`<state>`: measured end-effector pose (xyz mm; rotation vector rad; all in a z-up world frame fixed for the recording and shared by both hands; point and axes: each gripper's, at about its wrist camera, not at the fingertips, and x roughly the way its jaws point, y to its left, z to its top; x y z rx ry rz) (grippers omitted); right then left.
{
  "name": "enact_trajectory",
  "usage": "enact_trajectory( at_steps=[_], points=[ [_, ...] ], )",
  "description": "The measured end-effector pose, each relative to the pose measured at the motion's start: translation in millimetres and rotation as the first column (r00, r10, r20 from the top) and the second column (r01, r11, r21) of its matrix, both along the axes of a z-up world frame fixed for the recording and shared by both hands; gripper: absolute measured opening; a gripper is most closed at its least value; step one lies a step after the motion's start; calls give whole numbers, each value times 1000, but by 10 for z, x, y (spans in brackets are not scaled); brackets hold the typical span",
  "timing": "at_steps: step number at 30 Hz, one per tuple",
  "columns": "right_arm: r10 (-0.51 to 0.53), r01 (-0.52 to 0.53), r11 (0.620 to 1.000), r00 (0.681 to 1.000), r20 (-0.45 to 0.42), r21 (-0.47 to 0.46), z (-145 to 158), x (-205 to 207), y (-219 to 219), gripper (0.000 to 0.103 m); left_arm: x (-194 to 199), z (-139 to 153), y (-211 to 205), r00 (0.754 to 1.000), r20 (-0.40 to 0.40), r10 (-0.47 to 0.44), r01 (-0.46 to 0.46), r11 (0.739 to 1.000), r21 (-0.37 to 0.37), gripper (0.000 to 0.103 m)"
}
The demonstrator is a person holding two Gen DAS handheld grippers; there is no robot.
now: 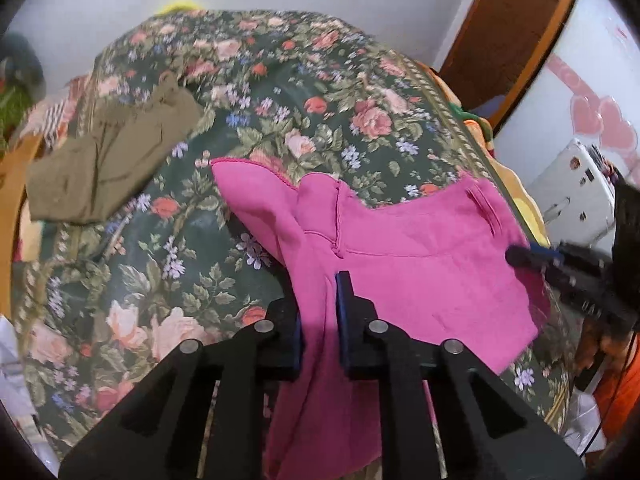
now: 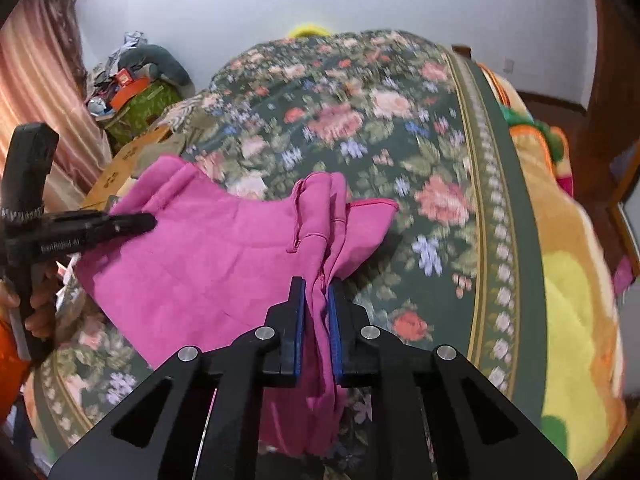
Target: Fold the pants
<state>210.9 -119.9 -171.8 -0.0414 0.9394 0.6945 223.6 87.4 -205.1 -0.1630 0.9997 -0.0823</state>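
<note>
Pink pants (image 1: 400, 248) hang stretched between both grippers above a floral bedspread (image 1: 300, 92). My left gripper (image 1: 320, 292) is shut on a bunched edge of the pink pants, and the cloth hangs down between its fingers. My right gripper (image 2: 316, 292) is shut on the other gathered edge of the pink pants (image 2: 208, 248). The right gripper also shows at the right edge of the left wrist view (image 1: 516, 257), pinching the cloth. The left gripper shows at the left of the right wrist view (image 2: 148, 222), on the fabric.
Olive-green pants (image 1: 108, 160) lie folded on the bedspread at the far left. A cardboard box (image 2: 120, 168) and clutter (image 2: 132, 92) stand beside the bed. A yellow and orange blanket (image 2: 568, 280) lies along the bed's right side. A white appliance (image 1: 576, 196) stands to the right.
</note>
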Motion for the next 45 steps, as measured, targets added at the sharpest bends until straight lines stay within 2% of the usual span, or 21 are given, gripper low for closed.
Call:
enact_trajectory(
  at_steps=[5,10,15,26,34,38,42,45],
  points=[
    [33,-33,999,998,55,0,263,30,142,9,-117,270,55,998,66,-2,-1,999,42,13],
    [56,-57,998,990,133,6,553,95,433,9,-177,573,327,988,150,37,-47,997,62,13],
    [84,-83,996,982,169,-11,645,290,855,9,-141,680,696,979,183,86,-99,993,66,13],
    [179,-172,983,971,157,-57,425,690,1981,9,164,367,1750,962,134,238,-247,967,60,13],
    [213,-205,977,957,197,-63,388,1021,2744,9,597,228,2438,939,152,310,-330,935,133,13],
    [223,-210,974,952,208,-85,305,1212,3068,9,840,127,2711,926,166,338,-361,922,140,13],
    [225,-207,972,955,194,-111,126,1398,3296,9,1101,-127,2952,919,132,371,-386,915,118,13],
    [231,-211,969,961,155,-131,-63,1534,3409,9,1293,-410,3047,923,81,377,-385,910,156,13]
  ],
)
